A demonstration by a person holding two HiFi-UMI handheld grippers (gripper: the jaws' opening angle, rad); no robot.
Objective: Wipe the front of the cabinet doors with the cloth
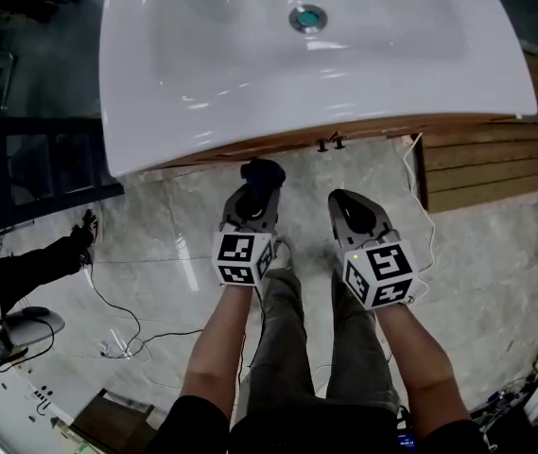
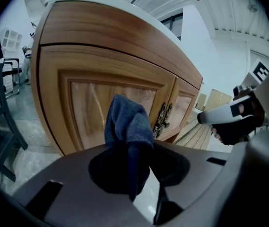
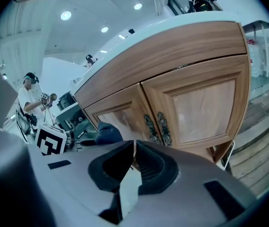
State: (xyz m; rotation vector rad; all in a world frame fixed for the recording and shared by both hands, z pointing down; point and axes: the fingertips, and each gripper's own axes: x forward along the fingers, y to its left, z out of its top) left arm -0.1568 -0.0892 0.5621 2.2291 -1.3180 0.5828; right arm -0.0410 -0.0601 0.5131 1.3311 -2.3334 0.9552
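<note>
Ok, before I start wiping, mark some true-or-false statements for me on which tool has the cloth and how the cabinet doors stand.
1. The left tool is shut on the dark blue cloth. True.
2. The right tool grips a second cloth. False: its jaws are together with nothing between them.
3. Both wooden cabinet doors are closed. True.
4. The dark ornate metal handles sit at the doors' outer edges. False: they sit side by side where the two doors meet.
5. A glossy white sink basin tops the cabinet. True.
</note>
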